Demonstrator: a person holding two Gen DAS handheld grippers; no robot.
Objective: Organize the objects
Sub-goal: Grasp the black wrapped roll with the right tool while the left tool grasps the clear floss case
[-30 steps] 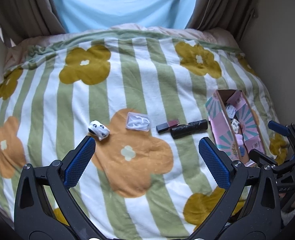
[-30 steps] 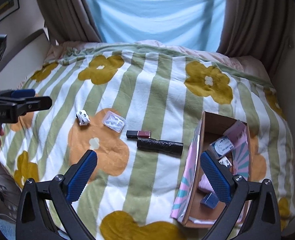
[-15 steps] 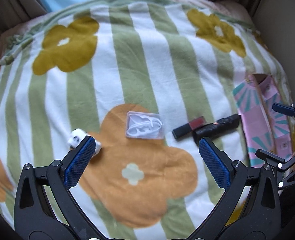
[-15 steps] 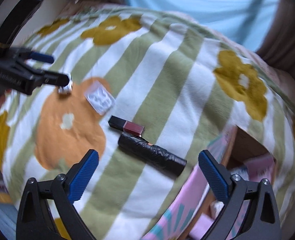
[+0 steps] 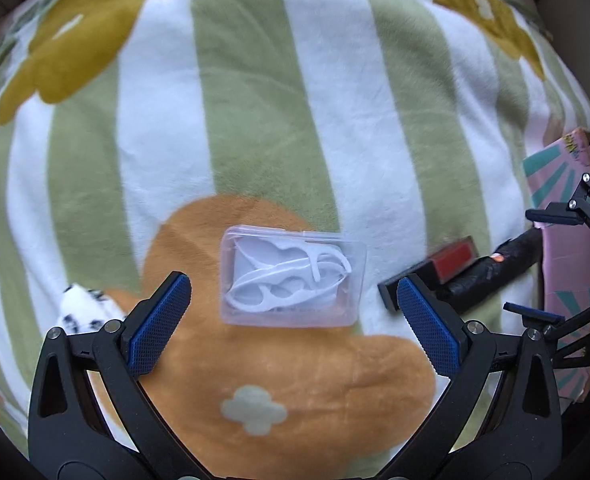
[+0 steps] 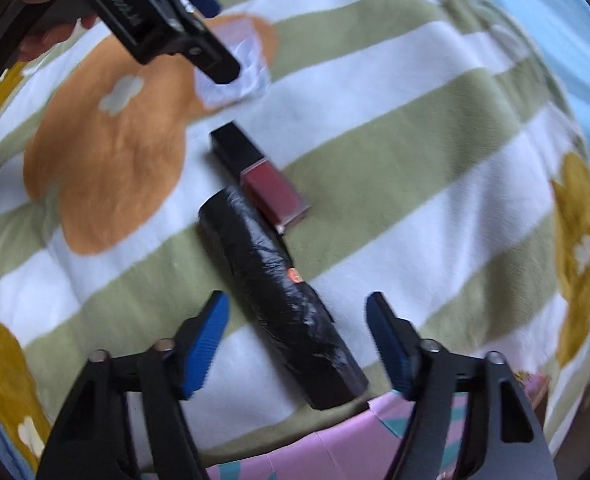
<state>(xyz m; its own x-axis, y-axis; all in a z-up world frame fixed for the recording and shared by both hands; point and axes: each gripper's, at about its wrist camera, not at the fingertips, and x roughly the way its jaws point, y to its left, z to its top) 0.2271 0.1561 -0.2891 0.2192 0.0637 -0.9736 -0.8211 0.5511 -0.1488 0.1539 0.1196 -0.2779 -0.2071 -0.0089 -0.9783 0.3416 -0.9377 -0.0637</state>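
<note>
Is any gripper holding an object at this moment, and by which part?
Nothing is held. The left gripper is open before the clear case; the right gripper is open around the black roll.

Soft daylight; motion blur; fisheye-warped, dark edges.

One floss case [image 5: 293, 280], one lipstick [image 6: 261, 178], one black roll [image 6: 279, 300]

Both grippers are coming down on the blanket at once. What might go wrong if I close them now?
Right gripper straddles the black wrapped roll, but the lipstick lies against the roll's far end, so lifting may drag it along. Left gripper is open short of the clear floss-pick case; its flat, smooth lid could slip, and the pads may pinch the soft blanket instead. The two grippers are close, so a collision is possible.
</note>
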